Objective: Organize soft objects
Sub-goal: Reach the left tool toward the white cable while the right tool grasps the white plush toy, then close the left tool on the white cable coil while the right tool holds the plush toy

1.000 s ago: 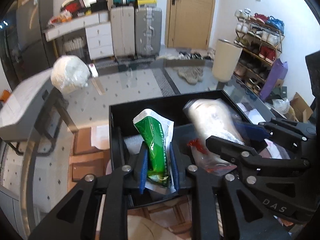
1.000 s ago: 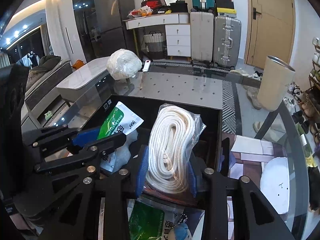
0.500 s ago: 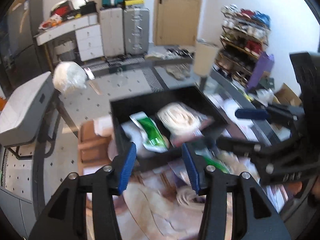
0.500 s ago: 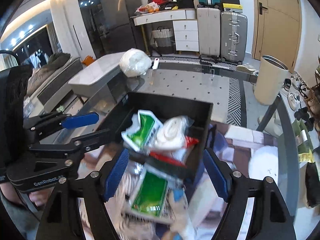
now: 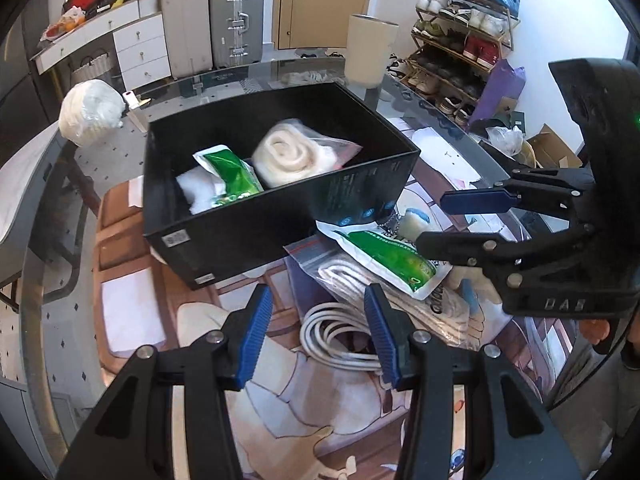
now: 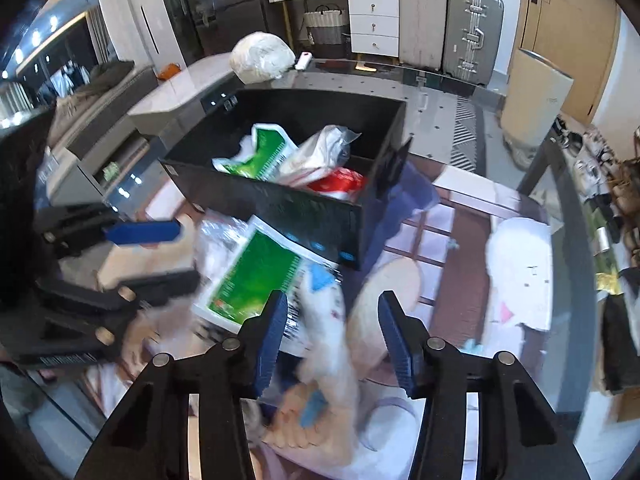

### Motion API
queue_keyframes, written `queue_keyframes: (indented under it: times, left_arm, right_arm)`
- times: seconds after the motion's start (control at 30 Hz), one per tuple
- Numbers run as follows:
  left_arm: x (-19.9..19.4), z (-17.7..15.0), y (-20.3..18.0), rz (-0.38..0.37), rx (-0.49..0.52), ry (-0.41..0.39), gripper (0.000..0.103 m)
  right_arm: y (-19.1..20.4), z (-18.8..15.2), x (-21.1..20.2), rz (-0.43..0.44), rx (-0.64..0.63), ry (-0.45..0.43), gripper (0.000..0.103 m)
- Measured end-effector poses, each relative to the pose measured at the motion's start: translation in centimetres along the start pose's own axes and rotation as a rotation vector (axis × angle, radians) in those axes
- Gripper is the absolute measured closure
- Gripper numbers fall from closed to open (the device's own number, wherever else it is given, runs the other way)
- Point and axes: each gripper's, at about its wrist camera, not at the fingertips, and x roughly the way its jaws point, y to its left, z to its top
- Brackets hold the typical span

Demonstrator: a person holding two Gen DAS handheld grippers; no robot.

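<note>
A black box stands on the glass table. It holds a green-and-white packet and a bagged coil of white rope. In front of the box lie another green packet, a bagged rope, a loose white cord coil and a white plush toy. My left gripper is open and empty above the cord coil. My right gripper is open and empty over the plush toy; it also shows in the left wrist view.
A white wrapped bundle sits at the table's far edge. A white sheet lies to the right of the box. Suitcases, a shoe rack and a cream bin stand beyond the table.
Both grippers let go of the green packet and the bagged rope in the box, opened, and drew back. They now hover over the loose items in front of the box.
</note>
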Motion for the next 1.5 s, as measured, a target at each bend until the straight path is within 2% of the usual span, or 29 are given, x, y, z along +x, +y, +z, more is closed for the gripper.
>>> queue_keyframes:
  times: [0.2, 0.37, 0.5, 0.57, 0.7, 0.77, 0.83, 0.93, 1.03, 1.2, 1.37, 1.5]
  left_arm:
    - [0.2, 0.8, -0.4, -0.024, -0.006, 0.004, 0.055]
    - [0.7, 1.7, -1.0, -0.040, -0.013, -0.001, 0.055]
    - [1.2, 2.0, -1.6, -0.038, -0.010, -0.002, 0.053]
    - [1.6, 1.9, -1.8, -0.032, 0.000, 0.015, 0.049]
    - [1.8, 1.0, -1.8, -0.022, 0.009, 0.058, 0.048]
    - [1.5, 0.1, -2.0, 0.003, 0.024, 0.074, 0.045]
    - [1.1, -1.0, -2.1, 0.035, 0.041, 0.079, 0.031]
    - [0.3, -2.0, -2.0, 0.058, 0.028, 0.051, 0.025]
    - [-0.1, -2.4, -2.0, 0.047, 0.020, 0.074, 0.024]
    - [1.5, -3.2, -2.7, 0.013, -0.008, 0.193, 0.020]
    - [1.7, -2.8, -3.2, 0.008, -0.016, 0.195, 0.018]
    - [1.1, -3.0, -2.5, -0.009, 0.018, 0.203, 0.030]
  right_arm:
    - [0.5, 0.3, 1.0, -0.021, -0.019, 0.048, 0.054]
    - [-0.7, -0.2, 1.3, -0.035, -0.008, 0.073, 0.069]
    - [-1.1, -0.6, 1.6, 0.002, 0.005, 0.090, 0.078]
    - [-1.0, -0.6, 1.5, -0.004, -0.004, 0.092, 0.078]
    - [-1.3, -0.2, 0.8, -0.089, -0.029, 0.082, 0.078]
    - [-1.9, -0.3, 0.8, -0.092, -0.018, 0.086, 0.078]
    - [-1.8, -0.5, 0.9, -0.100, -0.028, 0.092, 0.078]
    - [-1.2, -0.9, 1.0, -0.133, -0.063, 0.100, 0.078]
    - [-1.1, -1.4, 1.3, -0.140, -0.068, 0.101, 0.078]
    - [-1.1, -1.7, 1.0, -0.144, -0.062, 0.096, 0.078]
    - [-0.9, -1.6, 1.1, -0.149, -0.072, 0.100, 0.078]
    - [-0.8, -1.6, 1.1, -0.145, -0.071, 0.105, 0.078]
